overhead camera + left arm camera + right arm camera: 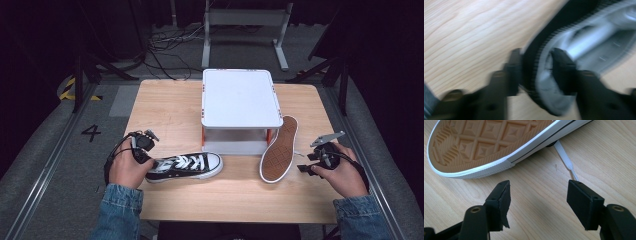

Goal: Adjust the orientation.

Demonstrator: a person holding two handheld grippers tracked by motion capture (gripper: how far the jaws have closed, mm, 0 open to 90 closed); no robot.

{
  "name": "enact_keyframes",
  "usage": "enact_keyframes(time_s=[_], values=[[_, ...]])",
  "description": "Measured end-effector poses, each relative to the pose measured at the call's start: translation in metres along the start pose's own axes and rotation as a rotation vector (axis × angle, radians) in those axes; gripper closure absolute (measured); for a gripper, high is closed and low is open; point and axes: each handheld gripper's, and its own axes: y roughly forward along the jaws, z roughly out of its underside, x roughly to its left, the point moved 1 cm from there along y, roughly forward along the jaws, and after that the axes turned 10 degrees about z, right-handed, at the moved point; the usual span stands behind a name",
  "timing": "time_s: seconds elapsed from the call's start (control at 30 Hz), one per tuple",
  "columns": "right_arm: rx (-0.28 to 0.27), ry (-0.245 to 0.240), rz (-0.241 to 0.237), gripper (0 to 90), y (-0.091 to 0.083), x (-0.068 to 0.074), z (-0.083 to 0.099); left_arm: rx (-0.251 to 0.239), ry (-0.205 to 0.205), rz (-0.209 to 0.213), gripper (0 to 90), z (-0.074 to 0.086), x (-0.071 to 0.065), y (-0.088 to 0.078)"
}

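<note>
Two black canvas sneakers lie on your wooden table, and no brand or label on either can be read; the one piece of writing in the high view is a "4" on the floor to the left. From above, the upright sneaker sits near the table's left front, white laces up, white toe pointing right. The second sneaker lies tipped at right with its tan sole showing, leaning by the white shelf at the far middle. Your left gripper is at the upright shoe's heel; your right gripper hangs just beside the tipped shoe.

In the left gripper view, blurred, your jaws pinch the heel collar, one outside, one against the grey lining.

In the right gripper view, your jaws stand spread over bare wood, with the diamond-patterned sole beyond them and a white lace end trailing toward the right jaw.
</note>
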Motion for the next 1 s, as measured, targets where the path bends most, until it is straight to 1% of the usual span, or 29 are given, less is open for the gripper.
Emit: enact_keyframes(time_s=[0.03, 0.07, 0.1, 0.17, 0.2, 0.23, 0.27, 0.3, 0.37, 0.4, 0.43, 0.47, 0.5, 0.53, 0.57, 0.6, 0.63, 0.67, 0.7, 0.73, 0.77, 0.8, 0.83, 0.87, 0.9, 0.93, 1.0], values=[[0.000, -0.001, -0.001, 36.9, 0.000, 0.000, 0.000, 0.068, 0.028, 0.025, 58.8, 0.003, -0.009, -0.002], [-0.002, 0.000, -0.003, 36.9, 0.000, 0.001, 0.000, 0.086, 0.044, 0.054, 65.2, 0.004, -0.012, -0.003], [-0.002, 0.000, -0.003, 36.9, 0.000, 0.001, 0.000, 0.086, 0.044, 0.054, 67.5, 0.004, -0.012, -0.003], [-0.004, 0.000, -0.004, 36.9, -0.001, 0.000, 0.000, 0.089, 0.102, 0.191, 68.2, 0.005, -0.025, -0.005], [-0.005, 0.000, -0.003, 36.9, -0.001, 0.000, 0.000, 0.096, 0.129, 0.231, 66.8, 0.003, -0.032, -0.005], [-0.004, 0.001, -0.001, 36.8, -0.001, 0.000, 0.000, 0.104, 0.158, 0.255, 64.0, 0.000, -0.039, -0.003], [-0.003, 0.004, 0.000, 36.8, -0.001, 0.000, 0.000, 0.099, 0.192, 0.268, 60.5, -0.004, -0.045, 0.000], [-0.002, 0.001, -0.001, 36.8, -0.001, 0.000, 0.000, 0.095, 0.213, 0.277, 56.2, -0.008, -0.050, 0.002], [-0.004, 0.000, -0.003, 36.7, -0.001, 0.000, 0.000, 0.102, 0.232, 0.252, 51.1, -0.013, -0.056, 0.007], [-0.005, 0.000, -0.003, 36.5, -0.001, 0.001, 0.000, 0.114, 0.258, 0.215, 47.9, -0.015, -0.059, 0.008], [-0.006, 0.001, -0.002, 36.5, -0.002, 0.001, 0.000, 0.114, 0.268, 0.186, 44.3, -0.015, -0.059, 0.006], [-0.007, 0.003, -0.005, 36.4, -0.002, 0.000, 0.001, 0.104, 0.277, 0.176, 41.2, -0.014, -0.058, 0.003], [-0.008, 0.006, -0.005, 36.4, -0.003, 0.000, 0.001, 0.081, 0.272, 0.161, 40.9, -0.012, -0.055, -0.001], [-0.007, 0.008, -0.004, 36.4, -0.003, -0.001, 0.002, 0.085, 0.277, 0.144, 41.9, -0.011, -0.051, -0.002], [-0.006, 0.009, -0.004, 36.4, -0.002, -0.001, 0.003, 0.099, 0.271, 0.134, 41.1, -0.010, -0.049, -0.002], [-0.004, 0.010, -0.002, 36.4, -0.002, -0.002, 0.004, 0.127, 0.270, 0.119, 39.8, -0.009, -0.047, 0.001], [0.000, 0.010, -0.002, 36.3, -0.001, -0.002, 0.004, 0.145, 0.277, 0.108, 38.1, -0.010, -0.046, 0.006], [0.001, 0.009, -0.003, 36.2, -0.001, -0.001, 0.004, 0.144, 0.292, 0.105, 37.1, -0.013, -0.047, 0.010], [0.002, 0.008, -0.004, 36.0, 0.000, 0.000, 0.004, 0.129, 0.322, 0.112, 37.1, -0.018, -0.049, 0.015], [0.002, 0.008, -0.004, 36.0, 0.000, 0.000, 0.004, 0.129, 0.322, 0.112, 39.5, -0.018, -0.049, 0.015], [0.002, 0.005, -0.003, 36.0, 0.000, 0.001, 0.004, 0.127, 0.351, 0.128, 39.5, -0.024, -0.056, 0.018], [0.001, 0.006, -0.001, 36.0, -0.001, 0.001, 0.004, 0.114, 0.377, 0.136, 45.8, -0.029, -0.060, 0.020], [0.000, 0.007, -0.002, 36.0, -0.001, 0.001, 0.005, 0.117, 0.406, 0.146, 52.7, -0.034, -0.066, 0.022], [-0.001, 0.009, -0.001, 36.0, -0.001, 0.002, 0.006, 0.128, 0.418, 0.128, 65.4, -0.036, -0.070, 0.022], [0.001, 0.008, 0.000, 35.9, -0.001, 0.002, 0.006, 0.134, 0.403, 0.110, 72.9, -0.039, -0.072, 0.021], [0.007, 0.009, -0.003, 35.9, -0.001, 0.002, 0.008, 0.122, 0.385, 0.104, 83.4, -0.039, -0.072, 0.019], [0.005, 0.009, -0.002, 35.9, -0.002, 0.002, 0.009, 0.062, 0.312, 0.112, 85.8, -0.036, -0.068, 0.012]])
